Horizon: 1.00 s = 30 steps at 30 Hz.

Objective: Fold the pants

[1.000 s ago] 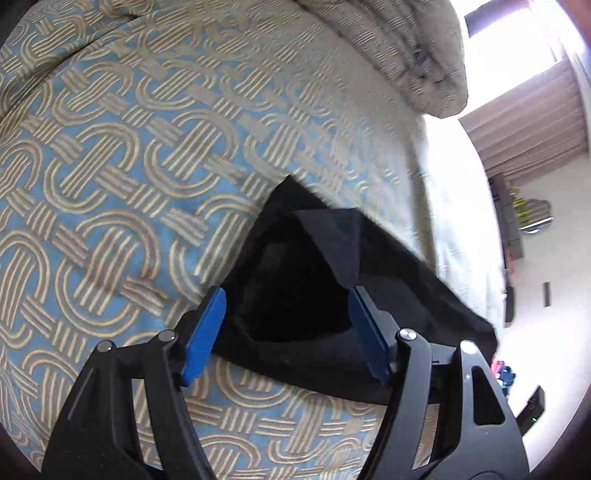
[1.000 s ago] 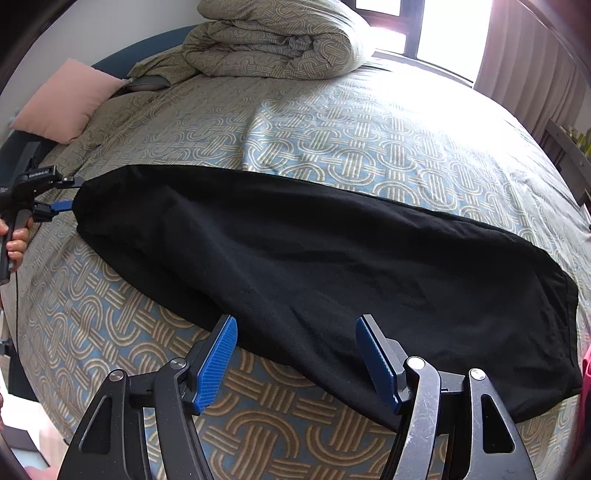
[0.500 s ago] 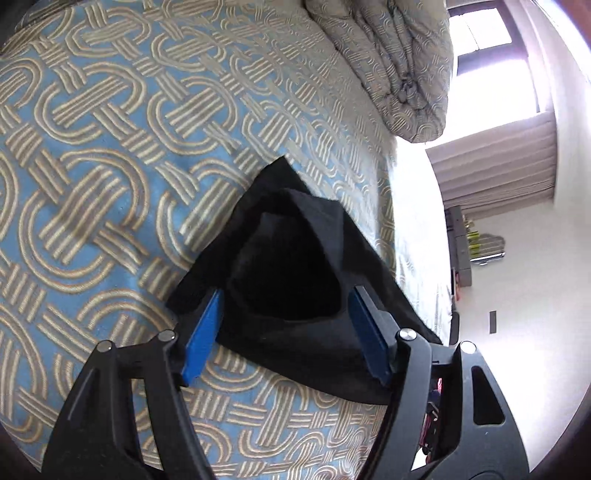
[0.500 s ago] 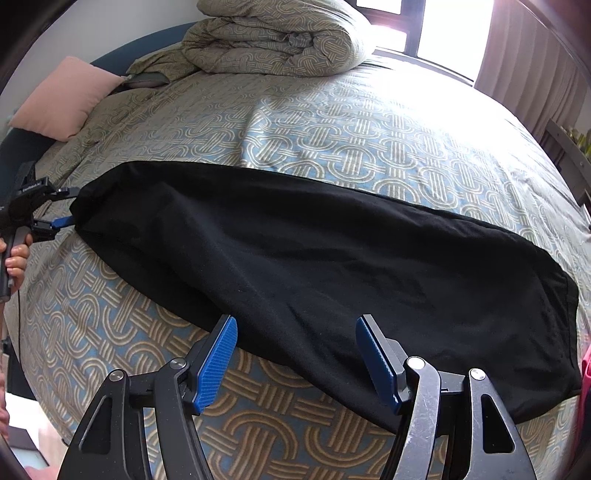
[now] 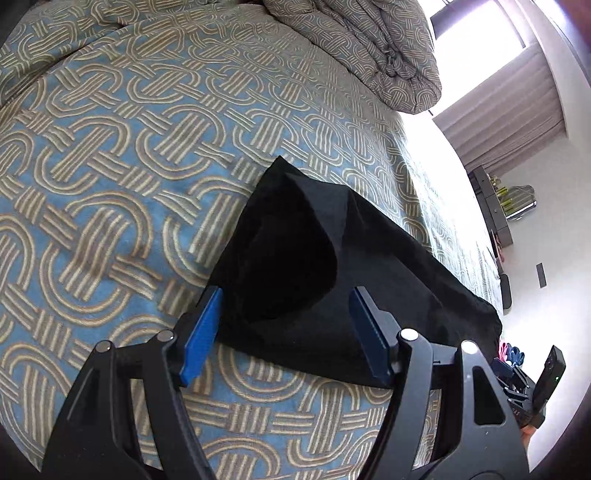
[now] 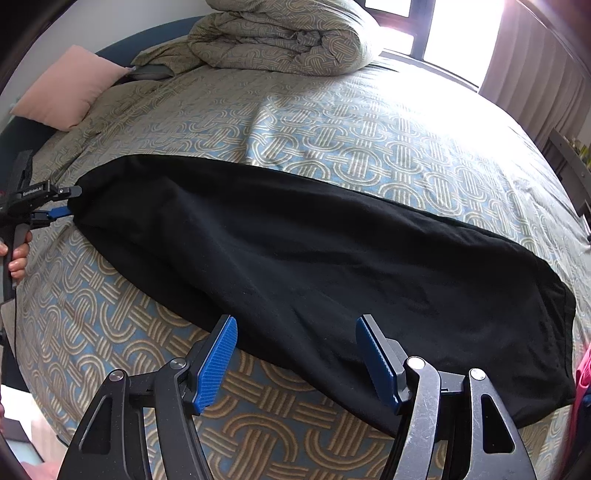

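The black pants (image 6: 314,258) lay stretched lengthwise across the bed (image 6: 332,140), on its blue bedspread with the tan interlocking pattern; everything else is placed against them. At their far end, seen from the right wrist, the left hand-held gripper (image 6: 64,201) stood at the cloth's edge, a hand (image 6: 16,258) wrapped round its handle. In the left wrist view that hand-held gripper (image 5: 286,332) had its blue pads spread wide on either side of the pants' end (image 5: 295,266), where the cloth rose in a peaked fold; the pads did not press on it. The right hand-held gripper (image 6: 295,354) hung over the pants' near long edge, jaws likewise wide apart, with cloth lying between them and nothing held. Beyond the pants, toward the head of the bed, sat a bundled duvet (image 6: 280,35) in the same pattern, and to the left of that a pink pillow (image 6: 70,88). Curtains (image 6: 535,70) hung past the pants' other end.
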Each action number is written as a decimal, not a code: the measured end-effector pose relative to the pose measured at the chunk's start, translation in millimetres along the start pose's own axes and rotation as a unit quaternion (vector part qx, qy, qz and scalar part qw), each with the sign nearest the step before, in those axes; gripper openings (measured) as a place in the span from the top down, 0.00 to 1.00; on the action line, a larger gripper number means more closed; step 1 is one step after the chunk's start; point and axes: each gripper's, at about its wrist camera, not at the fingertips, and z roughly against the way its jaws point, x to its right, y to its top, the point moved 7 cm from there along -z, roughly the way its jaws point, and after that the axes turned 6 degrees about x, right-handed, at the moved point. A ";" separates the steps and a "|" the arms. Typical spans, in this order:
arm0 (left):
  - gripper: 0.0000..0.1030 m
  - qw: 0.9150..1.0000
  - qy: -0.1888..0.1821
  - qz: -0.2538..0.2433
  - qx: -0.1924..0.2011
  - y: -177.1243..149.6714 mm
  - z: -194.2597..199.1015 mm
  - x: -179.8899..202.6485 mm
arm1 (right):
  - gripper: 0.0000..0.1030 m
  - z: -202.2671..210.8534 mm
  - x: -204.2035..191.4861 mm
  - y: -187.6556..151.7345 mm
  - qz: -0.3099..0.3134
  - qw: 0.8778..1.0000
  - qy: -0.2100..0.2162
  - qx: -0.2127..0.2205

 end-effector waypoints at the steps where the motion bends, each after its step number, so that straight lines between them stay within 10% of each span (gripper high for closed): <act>1: 0.36 1.000 0.001 -0.010 0.002 2.0 -2.8 3.6 | 0.34 -1.4 0.1 0.5 -0.001 1.000 0.000 -0.002; 3: 0.85 0.999 0.003 -0.033 0.003 6.0 -8.7 12.6 | 0.34 -3.7 -1.8 5.4 -0.008 1.000 0.009 -0.005; 4: 0.95 0.999 0.001 -0.037 0.000 7.6 -12.1 14.7 | 0.34 -3.7 -4.7 11.4 -0.010 1.000 0.020 -0.002; 10: 0.94 0.999 -0.023 -0.035 0.030 10.3 0.5 26.0 | 0.35 -4.3 -71.8 95.0 0.048 0.986 0.150 0.048; 16: 0.94 0.998 -0.049 -0.029 0.033 2.0 13.0 21.0 | 0.43 -64.9 -194.2 176.5 0.198 0.941 0.273 0.002; 23: 0.94 0.999 -0.026 -0.021 0.006 -9.7 -5.4 2.1 | 0.43 -171.3 -279.8 194.7 0.296 0.910 0.270 -0.108; 30: 0.94 0.999 -0.045 -0.013 0.011 -15.3 -6.8 0.8 | 0.46 -169.7 -326.7 187.9 0.342 0.866 0.345 -0.117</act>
